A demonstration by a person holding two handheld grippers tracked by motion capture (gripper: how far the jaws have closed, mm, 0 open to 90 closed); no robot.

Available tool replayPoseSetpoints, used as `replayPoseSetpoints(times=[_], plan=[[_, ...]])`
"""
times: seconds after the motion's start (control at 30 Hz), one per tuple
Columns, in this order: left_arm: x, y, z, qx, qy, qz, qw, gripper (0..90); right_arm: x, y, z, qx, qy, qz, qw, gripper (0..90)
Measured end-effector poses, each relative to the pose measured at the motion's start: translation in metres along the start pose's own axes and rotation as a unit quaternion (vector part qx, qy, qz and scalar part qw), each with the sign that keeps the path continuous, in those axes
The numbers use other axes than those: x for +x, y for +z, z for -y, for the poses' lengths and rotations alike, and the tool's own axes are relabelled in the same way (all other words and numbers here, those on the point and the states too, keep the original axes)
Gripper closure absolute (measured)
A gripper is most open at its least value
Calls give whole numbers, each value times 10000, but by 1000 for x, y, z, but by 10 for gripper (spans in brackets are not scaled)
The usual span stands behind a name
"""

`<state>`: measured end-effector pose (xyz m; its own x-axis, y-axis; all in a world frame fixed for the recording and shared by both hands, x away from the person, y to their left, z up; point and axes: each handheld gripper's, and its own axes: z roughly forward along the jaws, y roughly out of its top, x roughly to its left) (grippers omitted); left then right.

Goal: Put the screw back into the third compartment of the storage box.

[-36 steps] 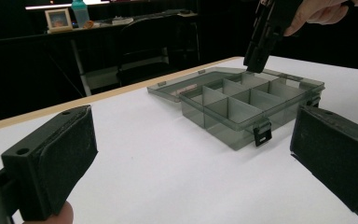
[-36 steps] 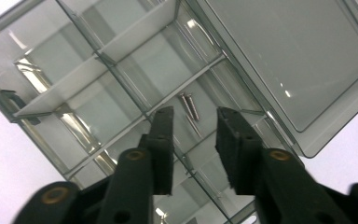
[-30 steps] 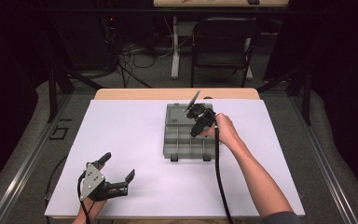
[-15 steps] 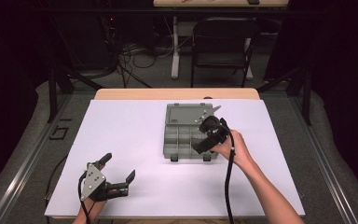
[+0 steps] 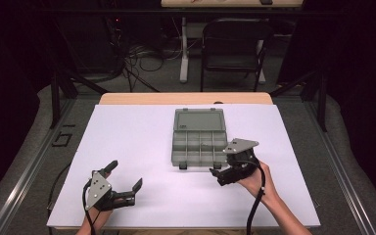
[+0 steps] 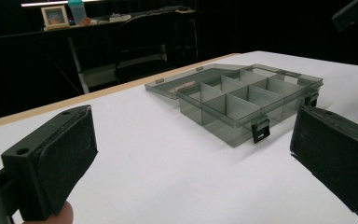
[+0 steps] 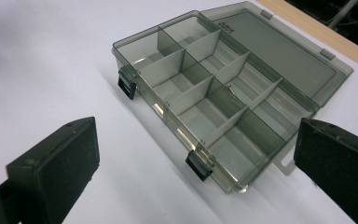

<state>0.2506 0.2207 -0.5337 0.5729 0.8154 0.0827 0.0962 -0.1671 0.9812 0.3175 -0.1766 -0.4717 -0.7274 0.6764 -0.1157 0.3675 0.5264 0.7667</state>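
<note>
A grey see-through compartment box [image 5: 199, 146] lies open on the white tabletop [image 5: 127, 137], a little toward the far edge and right of its middle. Its flat lid [image 5: 199, 120] is folded back toward the far edge; the divided tray faces up, and two dark latches [image 7: 198, 166] hang on its near wall. The compartments look bare as far as the gripper views can tell.

The right claw [image 5: 223, 172] sits just beside the box's near right corner, apart from it, low over the tabletop. Its jaws have just been opening and now stand spread wide with nothing between them; in the right gripper view the box lies beyond the two pads [image 7: 67, 165], untouched.

The left claw [image 5: 125, 178] rests near the tabletop's near left corner, well apart from the box, jaws likewise spread wide, gripping nothing. From the left gripper view its pads [image 6: 60, 158] frame the box [image 6: 242, 98] in the distance.
</note>
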Motion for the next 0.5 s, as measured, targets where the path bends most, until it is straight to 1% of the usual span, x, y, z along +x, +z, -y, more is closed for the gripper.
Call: replayPoseSetpoints(times=[0.13,0.2,0.23,0.3,0.4,0.47,0.5], plan=[[0,0,0,-18,-9,-4,10000,1,4,-9,18,-249,34,160,9996,0],[0,0,0,18,11,13,10000,1,5,-15,27,-454,91,179,9988,0],[-1,0,0,9,-21,10,10000,1,5,-17,30,-520,101,187,9984,0],[0,0,0,26,38,27,10000,1,5,-23,37,-711,127,221,9971,0],[0,0,0,35,27,34,10000,0,7,-29,46,-918,127,293,9953,0],[0,0,0,36,14,33,10000,1,8,-30,48,-952,125,307,9949,0],[0,0,0,35,10,38,10000,1,9,-34,55,-1129,111,311,9931,0]])
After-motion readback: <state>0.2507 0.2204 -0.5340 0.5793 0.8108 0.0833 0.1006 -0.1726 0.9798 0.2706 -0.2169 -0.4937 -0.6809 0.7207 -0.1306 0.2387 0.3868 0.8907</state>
